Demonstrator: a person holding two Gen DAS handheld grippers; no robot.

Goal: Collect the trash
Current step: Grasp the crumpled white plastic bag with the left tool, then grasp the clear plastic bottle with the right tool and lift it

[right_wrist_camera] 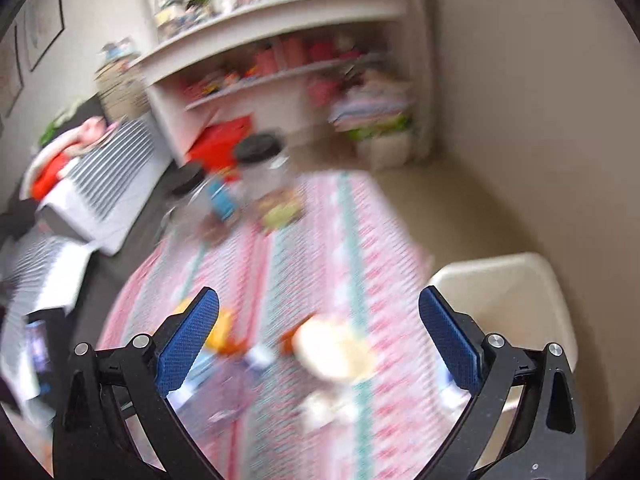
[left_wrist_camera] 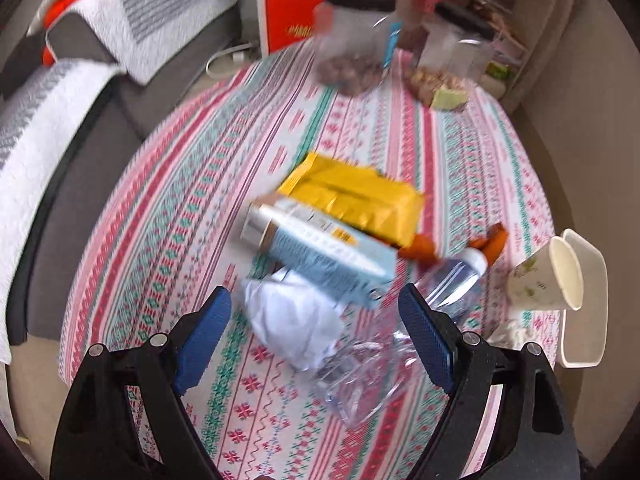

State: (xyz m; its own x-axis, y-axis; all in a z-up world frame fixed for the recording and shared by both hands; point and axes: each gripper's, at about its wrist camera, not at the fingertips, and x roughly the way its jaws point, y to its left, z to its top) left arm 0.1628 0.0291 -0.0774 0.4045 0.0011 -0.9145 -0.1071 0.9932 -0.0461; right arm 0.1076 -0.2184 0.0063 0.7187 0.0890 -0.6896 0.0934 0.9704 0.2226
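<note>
Pretty clearly someone's living room at home. There's a low table with a knitted-pattern tablecloth in pink, red and teal stripes, and right beside it a grey sofa draped with white and grey striped throws. Against the wall stands a white shelf unit crammed with little figurines, red boxes and a stack of folded fabric, very lived-in. Framed pictures hang on the cream wall. On the table sit two clear snack jars with black lids, looks like nuts inside, though it's blurry. A cream plastic bin sits on the floor just off the table's edge.
</note>
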